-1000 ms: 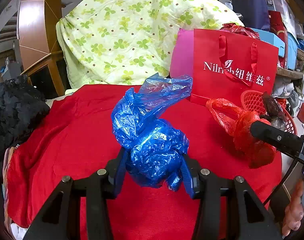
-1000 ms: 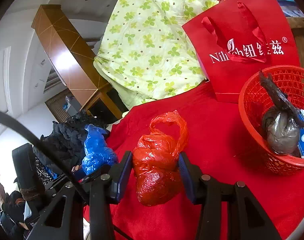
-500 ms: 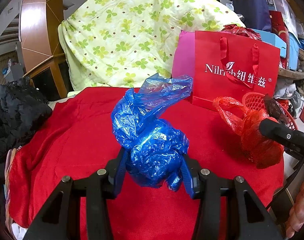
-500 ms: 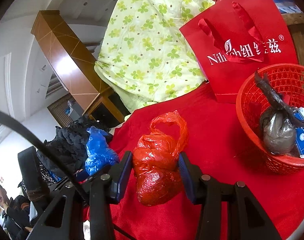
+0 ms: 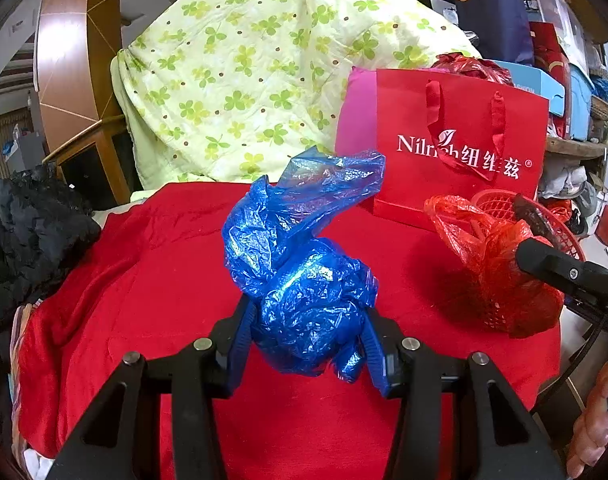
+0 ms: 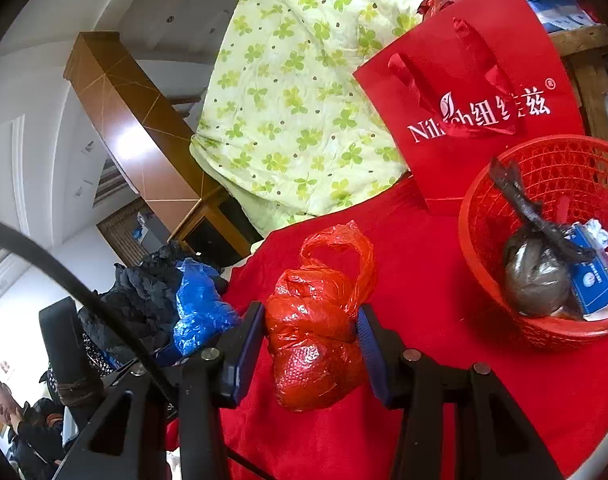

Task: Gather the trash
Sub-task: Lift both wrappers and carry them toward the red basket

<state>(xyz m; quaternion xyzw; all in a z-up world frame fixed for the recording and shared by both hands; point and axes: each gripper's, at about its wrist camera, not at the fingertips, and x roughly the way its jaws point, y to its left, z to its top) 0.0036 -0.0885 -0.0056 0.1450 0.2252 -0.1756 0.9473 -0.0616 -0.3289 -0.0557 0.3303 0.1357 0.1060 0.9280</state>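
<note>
Red-draped bench [image 5: 151, 280] under everything. Carried clear of it: blue bag [image 5: 308, 280] pinched by left gripper [image 5: 308, 340] fingers, red bag [image 6: 316, 320] squeezed by right gripper [image 6: 312, 344], probably bound for nearby red basket [image 6: 504, 320], already holding grey bundle [image 6: 536, 276]. Beyond, red gift bag [image 6: 484, 80], clover quilt [image 5: 263, 60].

My left gripper [image 5: 308, 344] holds a crumpled bag [image 5: 304, 280] over the middle of the cloth-covered desk [image 5: 143, 280]. To its right, my right gripper [image 6: 310, 344] holds a knotted bag [image 6: 316, 320]. The basket [image 6: 484, 256] sits further right, a tied bag [image 6: 536, 272] and carton [image 6: 596, 276] inside. Behind it stands a gift bag [image 6: 484, 60], beside a quilt [image 6: 295, 92].
</note>
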